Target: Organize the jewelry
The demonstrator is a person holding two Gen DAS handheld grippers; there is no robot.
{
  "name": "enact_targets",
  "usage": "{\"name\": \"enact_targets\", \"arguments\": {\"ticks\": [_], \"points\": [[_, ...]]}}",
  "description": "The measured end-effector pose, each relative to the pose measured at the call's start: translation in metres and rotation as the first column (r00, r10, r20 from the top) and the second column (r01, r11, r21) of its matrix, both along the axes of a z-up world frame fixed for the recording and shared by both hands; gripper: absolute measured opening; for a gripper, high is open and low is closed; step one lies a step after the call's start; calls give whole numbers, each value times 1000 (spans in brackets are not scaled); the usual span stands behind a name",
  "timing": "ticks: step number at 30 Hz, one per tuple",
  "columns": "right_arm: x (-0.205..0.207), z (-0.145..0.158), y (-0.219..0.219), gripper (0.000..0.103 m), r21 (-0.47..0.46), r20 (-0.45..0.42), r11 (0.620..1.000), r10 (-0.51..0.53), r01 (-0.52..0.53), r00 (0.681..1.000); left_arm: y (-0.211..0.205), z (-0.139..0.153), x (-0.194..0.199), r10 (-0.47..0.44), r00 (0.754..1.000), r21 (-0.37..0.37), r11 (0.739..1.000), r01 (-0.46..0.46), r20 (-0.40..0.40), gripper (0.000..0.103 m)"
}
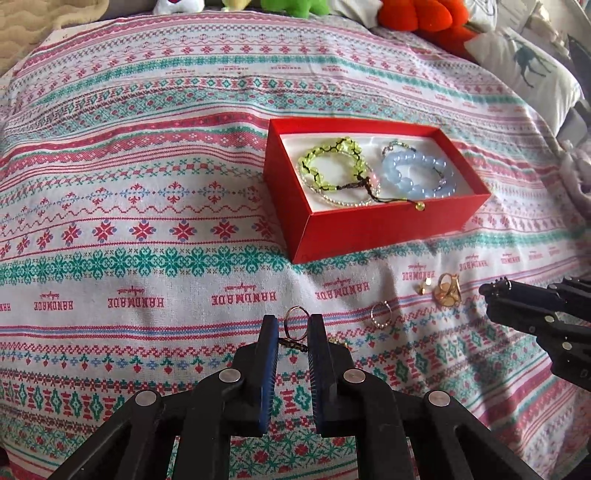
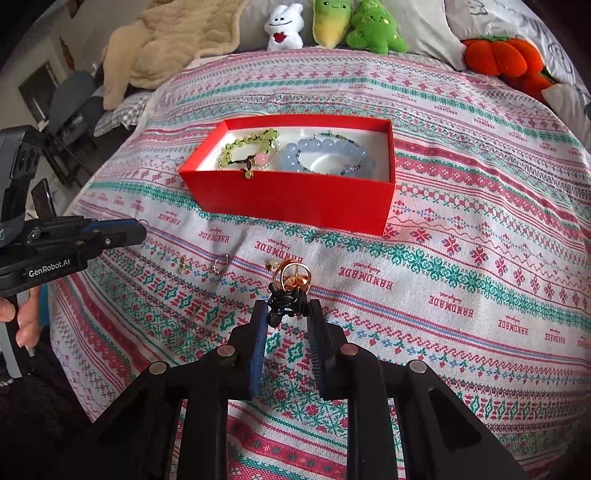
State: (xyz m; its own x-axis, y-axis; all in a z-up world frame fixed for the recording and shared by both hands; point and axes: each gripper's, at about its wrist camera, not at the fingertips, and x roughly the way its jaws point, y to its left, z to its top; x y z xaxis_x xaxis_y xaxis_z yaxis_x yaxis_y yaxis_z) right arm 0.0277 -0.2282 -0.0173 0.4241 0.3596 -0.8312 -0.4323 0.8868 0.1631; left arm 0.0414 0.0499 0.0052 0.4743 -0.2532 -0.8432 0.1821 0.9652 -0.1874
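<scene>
A red box [image 1: 369,225] [image 2: 295,201] sits on the patterned cloth and holds a green bead bracelet [image 1: 330,162], a blue bead bracelet [image 1: 417,171] and a clear bead strand. My left gripper [image 1: 292,325] is shut on a thin ring [image 1: 296,324], which stands upright between the fingertips; it also shows in the right wrist view [image 2: 140,226]. My right gripper [image 2: 287,312] is shut on a small black hair claw [image 2: 286,308]. Just beyond it lie gold rings [image 2: 293,277] [image 1: 447,293]. A small hoop ring [image 1: 381,314] [image 2: 220,264] and a small gold stud [image 2: 181,266] lie on the cloth.
Plush toys [image 2: 332,26] and an orange plush pumpkin [image 2: 506,61] line the far edge of the bed. A beige blanket [image 2: 166,44] lies at the far left. Pillows [image 1: 524,70] sit at the right. The cloth [image 1: 147,184] spreads left of the box.
</scene>
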Motion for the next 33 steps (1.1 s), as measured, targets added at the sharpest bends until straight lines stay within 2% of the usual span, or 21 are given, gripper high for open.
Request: {"name": "enact_targets", "arguments": {"ticks": [10, 18, 24, 29, 33], "points": [[21, 44, -7, 23, 87, 37, 993, -83, 80, 996, -21, 34, 17, 18, 997, -37, 999, -15, 80, 11], [39, 63, -5, 23, 134, 24, 984, -121, 117, 992, -42, 48, 36, 40, 991, -53, 998, -33, 127, 11], [58, 59, -1, 23, 130, 0, 981, -143, 142, 990, -56, 34, 62, 70, 990, -42, 997, -65, 119, 11], [79, 47, -4, 23, 153, -35, 974, -163, 167, 986, -62, 19, 81, 98, 987, -21, 995, -96, 127, 11], [92, 35, -5, 23, 138, -52, 975, -169, 174, 984, -65, 7, 91, 113, 987, -8, 994, -113, 111, 11]]}}
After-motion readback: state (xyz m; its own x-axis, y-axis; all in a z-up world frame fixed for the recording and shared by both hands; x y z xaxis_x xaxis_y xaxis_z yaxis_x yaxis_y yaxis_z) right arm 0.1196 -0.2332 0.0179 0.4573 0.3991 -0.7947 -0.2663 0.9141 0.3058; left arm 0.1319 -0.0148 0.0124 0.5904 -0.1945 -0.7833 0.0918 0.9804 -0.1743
